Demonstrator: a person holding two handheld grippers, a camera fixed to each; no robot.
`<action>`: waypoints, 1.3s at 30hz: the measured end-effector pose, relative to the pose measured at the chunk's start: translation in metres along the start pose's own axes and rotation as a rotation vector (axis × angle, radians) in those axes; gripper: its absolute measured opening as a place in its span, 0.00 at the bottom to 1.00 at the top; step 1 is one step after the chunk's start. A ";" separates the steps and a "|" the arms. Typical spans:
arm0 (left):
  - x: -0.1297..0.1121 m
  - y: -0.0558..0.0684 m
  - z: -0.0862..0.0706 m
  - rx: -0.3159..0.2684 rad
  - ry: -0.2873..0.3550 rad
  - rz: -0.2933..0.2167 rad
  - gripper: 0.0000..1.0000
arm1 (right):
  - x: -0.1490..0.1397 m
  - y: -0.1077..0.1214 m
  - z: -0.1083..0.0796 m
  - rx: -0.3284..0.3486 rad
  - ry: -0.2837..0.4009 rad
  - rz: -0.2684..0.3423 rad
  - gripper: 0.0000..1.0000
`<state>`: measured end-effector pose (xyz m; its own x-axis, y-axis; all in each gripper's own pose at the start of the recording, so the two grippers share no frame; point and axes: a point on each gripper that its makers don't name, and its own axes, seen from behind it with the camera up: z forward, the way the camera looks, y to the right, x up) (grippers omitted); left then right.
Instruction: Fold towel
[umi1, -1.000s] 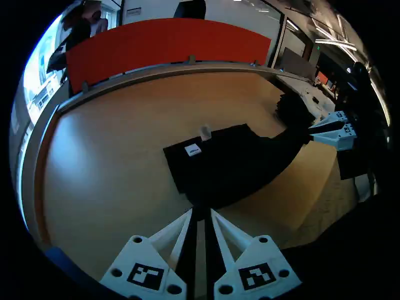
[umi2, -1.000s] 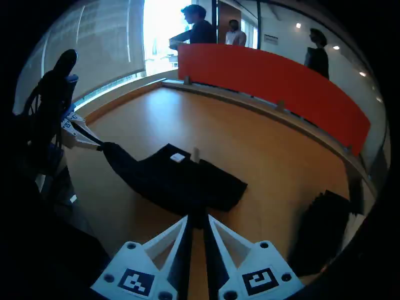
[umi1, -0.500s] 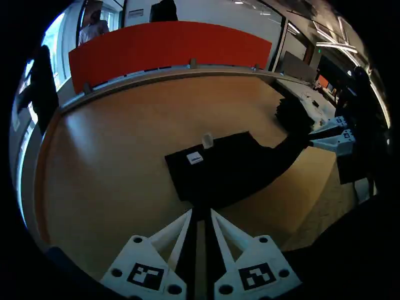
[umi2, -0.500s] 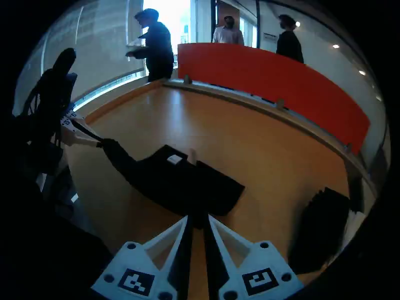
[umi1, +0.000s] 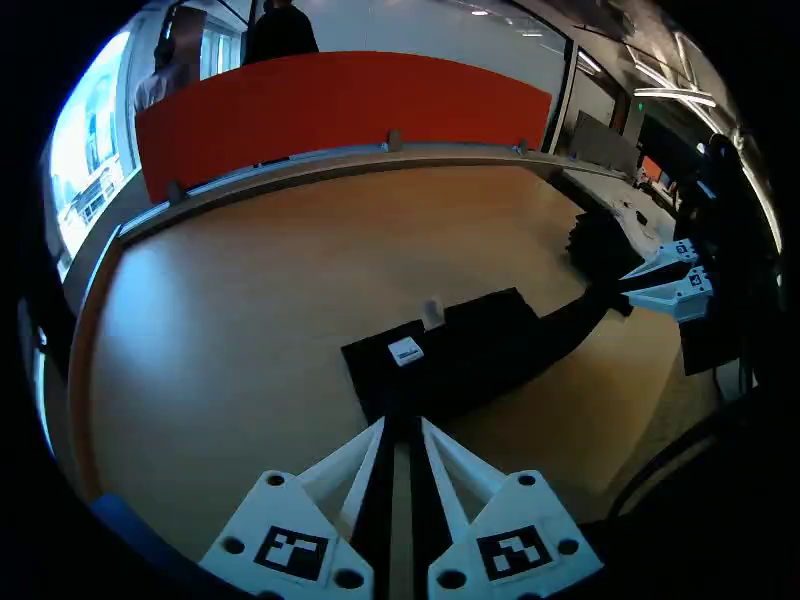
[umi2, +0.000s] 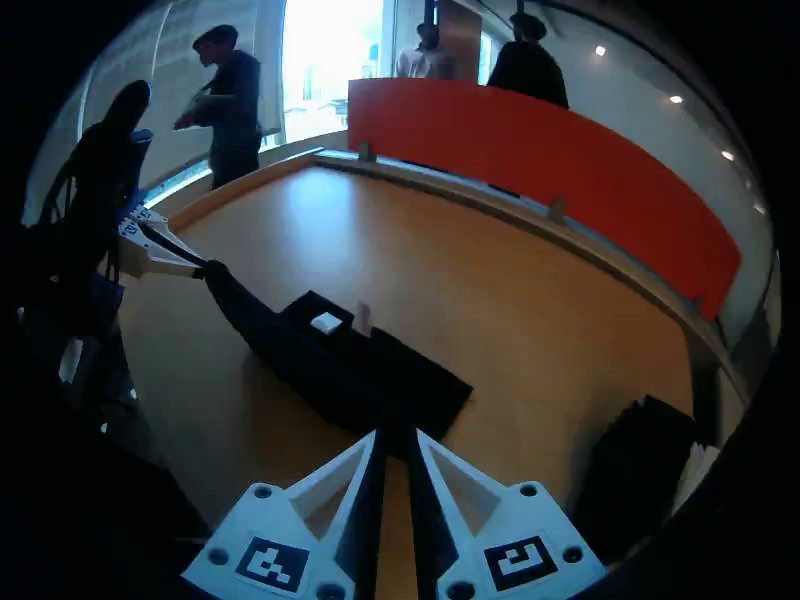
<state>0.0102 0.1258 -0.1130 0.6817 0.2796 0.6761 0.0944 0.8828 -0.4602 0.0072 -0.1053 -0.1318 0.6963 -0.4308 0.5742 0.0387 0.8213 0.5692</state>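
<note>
- The wooden table (umi1: 220, 330) carries the black towel (umi1: 480, 345) at centre frame of the left gripper view, with its white label (umi1: 405, 350) facing up near the left end.
- The left gripper (umi1: 400, 425), bottom centre, is clamped on the towel's near corner.
- The right gripper (umi1: 625, 287), mid-right, pinches the other near corner, which looks lifted.
- The towel's long axis runs left to right, rising toward the right gripper.
- I'd judge the fold is under way: the near edge is raised but not yet laid over the far edge.
</note>
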 end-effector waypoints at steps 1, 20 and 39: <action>0.002 -0.001 0.003 0.001 0.002 -0.002 0.10 | 0.001 0.002 0.003 -0.003 -0.004 -0.001 0.14; 0.023 -0.024 0.065 0.018 0.024 -0.003 0.10 | 0.011 0.030 0.069 -0.049 -0.046 0.030 0.14; -0.001 -0.041 0.112 0.044 -0.023 -0.003 0.10 | -0.012 0.040 0.116 -0.064 -0.092 0.079 0.14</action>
<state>-0.0757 0.1322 -0.0302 0.6642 0.2854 0.6909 0.0637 0.8993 -0.4328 -0.0822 -0.1109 -0.0479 0.6300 -0.3943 0.6690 0.0345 0.8749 0.4831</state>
